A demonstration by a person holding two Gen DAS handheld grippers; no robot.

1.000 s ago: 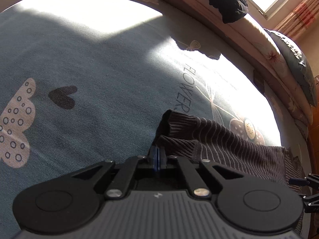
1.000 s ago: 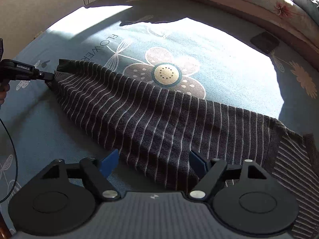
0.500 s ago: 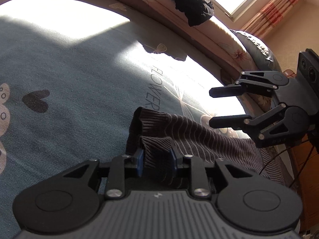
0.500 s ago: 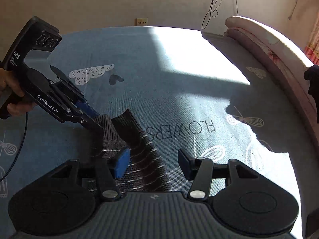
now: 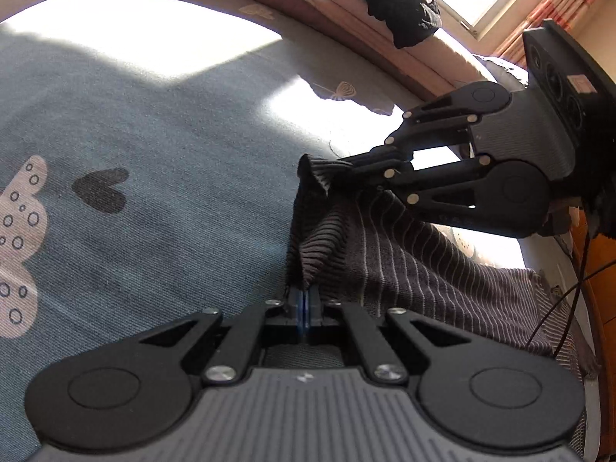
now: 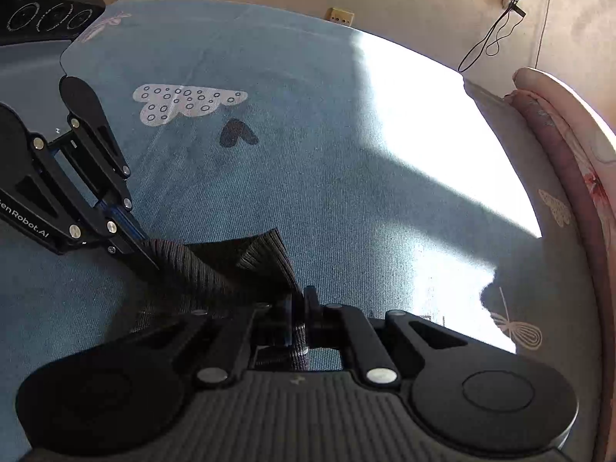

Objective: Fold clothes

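A dark striped knit sweater (image 5: 404, 261) lies on the blue printed bedsheet (image 5: 154, 200), its ribbed cuff end lifted. My left gripper (image 5: 304, 300) is shut on one side of that ribbed cuff. My right gripper (image 5: 346, 169) comes in from the right and is shut on the cuff's other side. In the right wrist view my right gripper (image 6: 298, 304) pinches the ribbed cuff (image 6: 265, 254), and my left gripper (image 6: 148, 254) holds it from the left. The two grippers sit close together.
A black garment (image 5: 400, 4) hangs on the pink floral headboard cushion (image 5: 331, 7) by the window. A cable (image 6: 496, 27) dangles on the wall beyond the bed. Sunlit patches cross the bedsheet (image 6: 423, 123). A wooden cabinet (image 5: 600, 269) stands at the right.
My right gripper swung from the sweater's body over to the cuff and closed on it. My left gripper briefly opened around the cuff, then shut on it again.
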